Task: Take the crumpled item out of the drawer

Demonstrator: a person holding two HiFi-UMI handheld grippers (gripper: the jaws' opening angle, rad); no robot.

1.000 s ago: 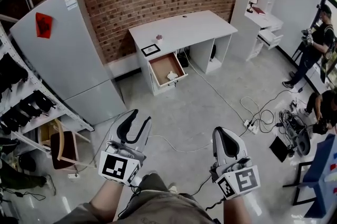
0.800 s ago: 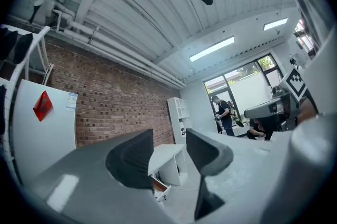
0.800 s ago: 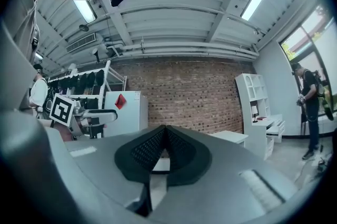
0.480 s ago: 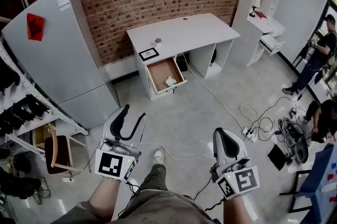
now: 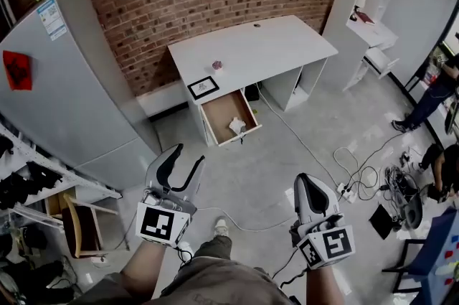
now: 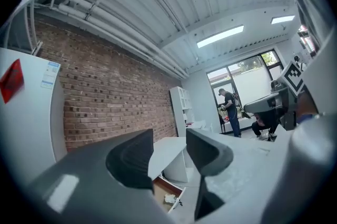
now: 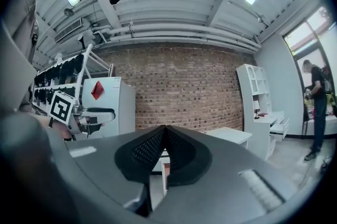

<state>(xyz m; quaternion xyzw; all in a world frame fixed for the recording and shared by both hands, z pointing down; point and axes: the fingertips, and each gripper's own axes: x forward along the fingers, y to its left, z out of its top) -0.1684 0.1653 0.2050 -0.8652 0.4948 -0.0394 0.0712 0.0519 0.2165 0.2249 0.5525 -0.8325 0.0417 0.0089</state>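
A white desk stands against the brick wall, its wooden drawer pulled open toward me. A crumpled white item lies in the drawer's front right corner; it also shows small between the left jaws as the crumpled item. My left gripper is held open, low and left, far short of the desk, with nothing between its jaws. My right gripper is shut and empty, low on the right, equally far from the drawer. In the gripper views, the left gripper stands open and the right gripper has its tips together.
A grey fridge stands left of the desk, with shelving and a chair beside it. A framed picture and a small object sit on the desk. Cables trail across the floor at right. A person stands far right.
The view has moved closer to the desk, so the drawer appears nearer. Both grippers stay low in front of me, the left open, the right shut.
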